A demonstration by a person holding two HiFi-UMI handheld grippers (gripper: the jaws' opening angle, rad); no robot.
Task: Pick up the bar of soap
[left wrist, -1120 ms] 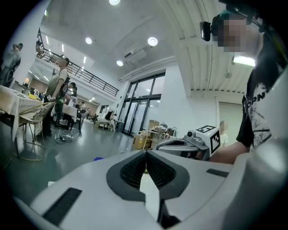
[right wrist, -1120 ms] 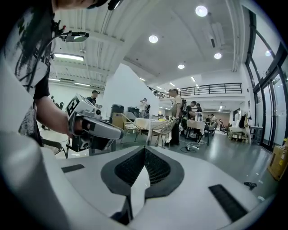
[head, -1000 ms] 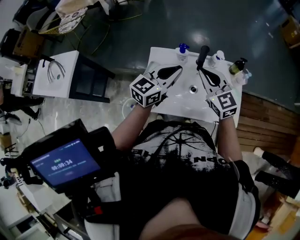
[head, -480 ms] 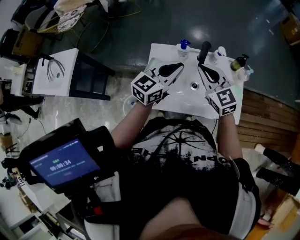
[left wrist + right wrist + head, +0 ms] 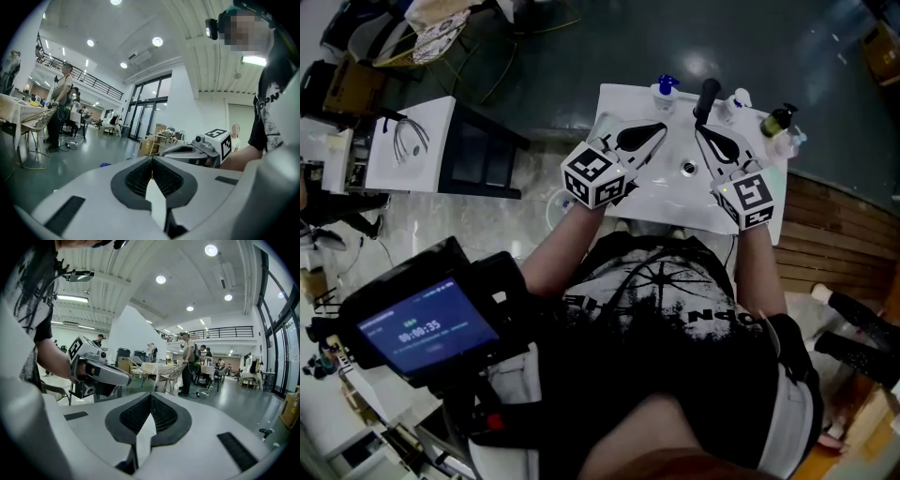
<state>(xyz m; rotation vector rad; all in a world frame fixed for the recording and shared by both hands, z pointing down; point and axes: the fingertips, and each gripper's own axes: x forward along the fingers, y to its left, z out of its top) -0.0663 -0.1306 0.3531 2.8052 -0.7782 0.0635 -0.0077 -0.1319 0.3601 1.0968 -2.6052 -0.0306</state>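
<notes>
I stand at a white washbasin (image 5: pixel 619 108) with its drain (image 5: pixel 688 169) in the middle. Both grippers are held level over the bowl, side by side and pointing away from me. My left gripper (image 5: pixel 659 133) (image 5: pixel 151 161) is shut with nothing between its jaws. My right gripper (image 5: pixel 699 137) (image 5: pixel 150 397) is shut and empty too. Each gripper view shows the other gripper beside it and the hall beyond, not the basin. I cannot make out a bar of soap in any view.
Along the basin's back rim stand a blue-capped bottle (image 5: pixel 665 91), a black tap lever (image 5: pixel 707 99), a white bottle (image 5: pixel 737 98) and a dark pump bottle (image 5: pixel 778 120). A white table with a cable (image 5: pixel 412 145) and a dark stand (image 5: pixel 483 159) are at the left. People stand among chairs in the hall.
</notes>
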